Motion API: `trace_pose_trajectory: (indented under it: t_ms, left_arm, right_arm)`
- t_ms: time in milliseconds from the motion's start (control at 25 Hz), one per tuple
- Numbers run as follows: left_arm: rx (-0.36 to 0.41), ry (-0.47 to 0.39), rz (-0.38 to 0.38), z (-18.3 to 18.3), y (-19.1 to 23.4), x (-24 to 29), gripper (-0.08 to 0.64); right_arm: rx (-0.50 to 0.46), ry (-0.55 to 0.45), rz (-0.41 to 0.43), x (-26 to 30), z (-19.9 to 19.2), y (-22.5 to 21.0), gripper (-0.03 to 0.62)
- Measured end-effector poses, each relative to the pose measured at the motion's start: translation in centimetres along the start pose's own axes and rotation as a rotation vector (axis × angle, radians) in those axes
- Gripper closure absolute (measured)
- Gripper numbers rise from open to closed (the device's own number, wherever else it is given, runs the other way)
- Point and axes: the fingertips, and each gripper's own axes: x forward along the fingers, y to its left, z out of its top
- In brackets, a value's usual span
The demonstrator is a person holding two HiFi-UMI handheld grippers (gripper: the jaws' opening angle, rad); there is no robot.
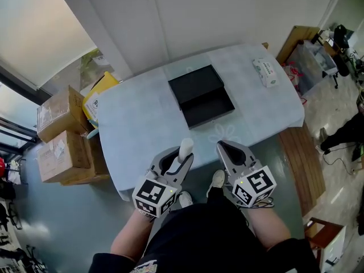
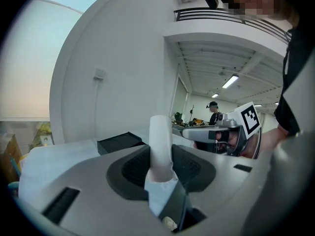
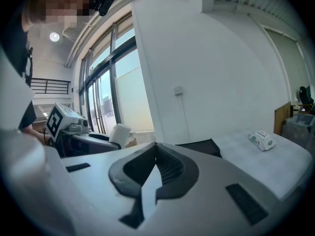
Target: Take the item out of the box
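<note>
A black box (image 1: 201, 95) lies open on the pale cloth-covered table (image 1: 142, 129), its two halves side by side and both dark inside. My left gripper (image 1: 183, 156) is pulled back past the table's near edge, shut on a white tube-shaped item (image 1: 185, 148) that sticks up between its pads. From the left gripper view the white item (image 2: 160, 144) stands upright in the jaws, with the black box (image 2: 119, 142) far behind it. My right gripper (image 1: 226, 150) hovers beside the left one, shut and holding nothing. The right gripper view shows its jaws meeting at the tip (image 3: 156, 152).
A white packet with green print (image 1: 265, 72) lies near the table's far right corner. Cardboard boxes (image 1: 60, 132) and a yellow bag (image 1: 100, 92) crowd the floor at the left. Wooden furniture (image 1: 298, 152) stands at the right. The person's legs and shoes are below the grippers.
</note>
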Motion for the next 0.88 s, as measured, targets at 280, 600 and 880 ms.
trace_pose_trajectory:
  t_ms: [280, 600, 880]
  left_arm:
    - [0.018, -0.023, -0.047, -1.8, -0.5, -2.8, 0.423]
    - [0.022, -0.033, -0.074, -3.1, -1.5, -5.3, 0.423]
    - [0.038, -0.043, -0.099, -3.1, -2.5, -6.5, 0.423]
  right_arm:
    - [-0.001, -0.003, -0.056, -1.2, -1.7, 2.8, 0.583]
    - [0.008, -0.011, -0.087, -2.7, -2.7, 5.4, 0.583]
    - [0.012, -0.016, -0.093, -3.5, -3.1, 6.7, 0.583]
